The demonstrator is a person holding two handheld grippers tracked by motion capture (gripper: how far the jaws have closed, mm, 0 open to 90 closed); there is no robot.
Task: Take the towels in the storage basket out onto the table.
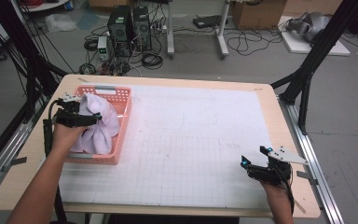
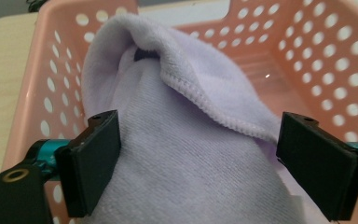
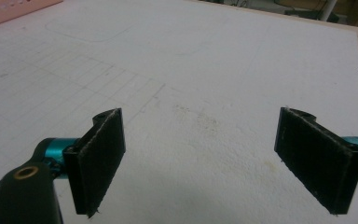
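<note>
- Wooden tabletop (image 1: 279,116) with white gridded mat
- Pink perforated plastic basket (image 1: 123,100), far left
- Lavender terry towel (image 1: 100,123) bunched inside basket, long axis front-to-back
- Left hand-held gripper (image 1: 95,119) over basket, jaws wide, straddling towel, not clamped
- Right hand-held gripper (image 1: 244,162) low at near-right, pointing left, jaws wide, empty

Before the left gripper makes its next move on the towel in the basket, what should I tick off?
1. Towel between left gripper jaws: ok.
2. Left jaws clamped on towel: not ok, both stand wide apart.
3. Towel inside basket: ok, bunched, rising above the rim.
4. Basket flat on table: ok.
5. Right gripper out of the way: ok, open over the bare mat.
6. Anything under the towel: cannot tell.
</note>
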